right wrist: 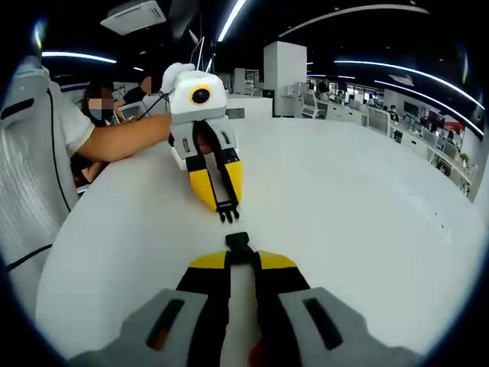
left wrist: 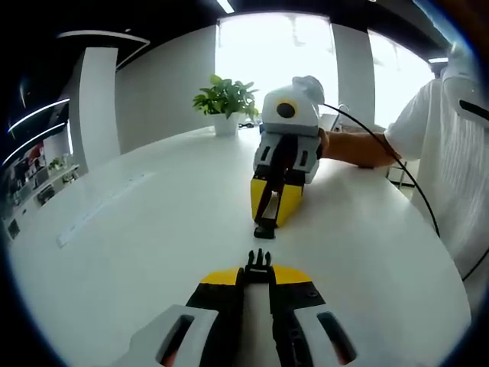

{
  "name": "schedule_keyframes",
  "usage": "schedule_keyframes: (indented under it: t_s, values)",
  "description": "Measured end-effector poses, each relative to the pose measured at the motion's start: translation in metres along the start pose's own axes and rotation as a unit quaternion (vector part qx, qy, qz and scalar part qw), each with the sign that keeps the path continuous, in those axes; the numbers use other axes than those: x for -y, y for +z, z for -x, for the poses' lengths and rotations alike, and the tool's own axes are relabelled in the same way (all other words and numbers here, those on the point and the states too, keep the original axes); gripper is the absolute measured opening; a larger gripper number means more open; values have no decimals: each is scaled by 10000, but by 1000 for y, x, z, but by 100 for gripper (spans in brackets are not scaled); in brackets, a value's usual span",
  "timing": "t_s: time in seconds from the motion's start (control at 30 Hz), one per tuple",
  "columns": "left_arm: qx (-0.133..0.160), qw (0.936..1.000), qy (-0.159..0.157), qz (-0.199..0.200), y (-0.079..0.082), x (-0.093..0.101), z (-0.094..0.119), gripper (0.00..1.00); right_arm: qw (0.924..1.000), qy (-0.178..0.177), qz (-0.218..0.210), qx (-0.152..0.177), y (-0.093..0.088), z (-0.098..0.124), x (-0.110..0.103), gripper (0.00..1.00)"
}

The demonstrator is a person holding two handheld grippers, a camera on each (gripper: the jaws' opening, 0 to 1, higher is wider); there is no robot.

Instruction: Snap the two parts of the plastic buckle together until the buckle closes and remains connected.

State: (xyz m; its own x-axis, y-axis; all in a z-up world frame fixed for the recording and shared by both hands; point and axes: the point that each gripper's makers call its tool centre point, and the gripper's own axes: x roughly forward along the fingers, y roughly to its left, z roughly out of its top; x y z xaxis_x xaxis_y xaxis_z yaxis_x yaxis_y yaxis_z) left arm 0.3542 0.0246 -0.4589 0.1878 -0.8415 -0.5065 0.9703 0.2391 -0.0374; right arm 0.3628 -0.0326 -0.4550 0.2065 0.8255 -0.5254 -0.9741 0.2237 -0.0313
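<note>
Two buckle halves end-to-end, facing.

Lay smooth, matt white: table. Looked hard black plastic: pronged buckle part, socket buckle part. Showed glossy yellow-and-black plastic: left gripper, right gripper. Wore ribbed white cloth: sleeve.

Both views low, near, facing each other | shared: white table
</note>
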Motion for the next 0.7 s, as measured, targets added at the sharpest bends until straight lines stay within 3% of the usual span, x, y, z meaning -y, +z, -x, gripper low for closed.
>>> schedule_keyframes:
  t_s: [0.7]
  values:
    - [-96, 9999, -62, -117, 5, 1, -7, 12, 10000, 66, 35, 12, 4, -5, -2, 12]
